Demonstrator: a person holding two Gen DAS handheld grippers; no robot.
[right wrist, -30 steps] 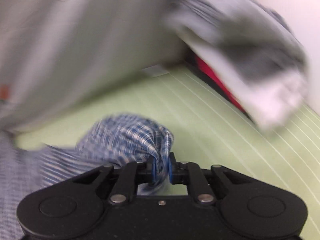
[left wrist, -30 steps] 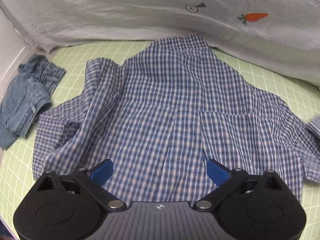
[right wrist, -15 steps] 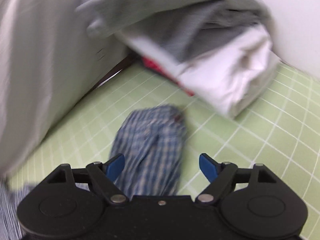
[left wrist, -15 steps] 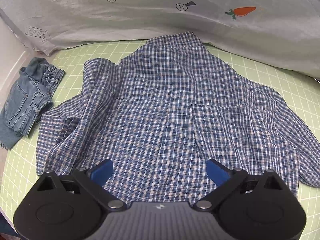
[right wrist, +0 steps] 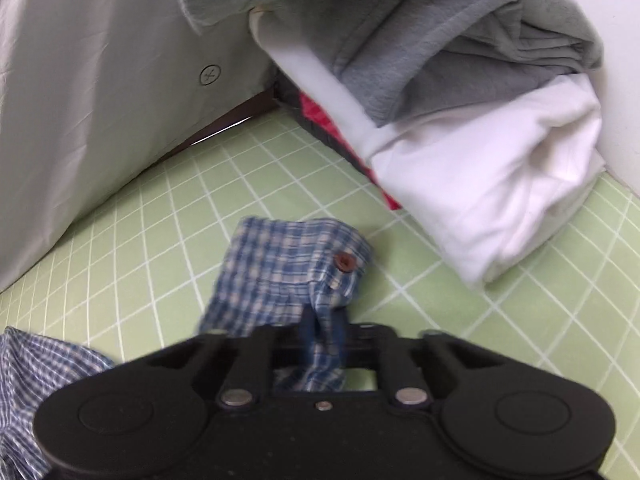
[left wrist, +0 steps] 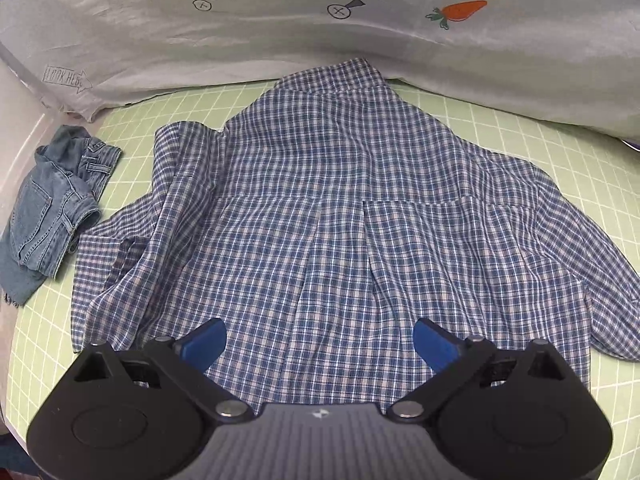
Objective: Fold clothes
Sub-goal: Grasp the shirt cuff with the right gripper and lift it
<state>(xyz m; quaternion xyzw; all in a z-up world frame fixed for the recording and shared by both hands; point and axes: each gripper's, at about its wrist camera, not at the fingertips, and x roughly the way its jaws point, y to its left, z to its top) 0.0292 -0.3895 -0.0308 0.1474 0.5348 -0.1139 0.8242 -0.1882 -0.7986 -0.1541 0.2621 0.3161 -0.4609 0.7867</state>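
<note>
A blue plaid shirt (left wrist: 340, 216) lies spread back-up on the green grid mat (left wrist: 540, 140), collar at the far side. My left gripper (left wrist: 319, 344) is open and empty, hovering over the shirt's near hem. In the right wrist view, my right gripper (right wrist: 324, 326) is shut on the shirt's sleeve cuff (right wrist: 296, 264), which lies on the mat (right wrist: 152, 240) with a brown button (right wrist: 345, 261) showing.
Folded jeans (left wrist: 52, 216) lie at the mat's left edge. A grey carrot-print cloth (left wrist: 320, 20) drapes along the back. A stack of folded grey and white clothes (right wrist: 460, 112) sits just beyond the right gripper.
The right gripper let go of the sleeve, opened, then shut on the cuff again. The left gripper drew back slightly from the shirt, staying open.
</note>
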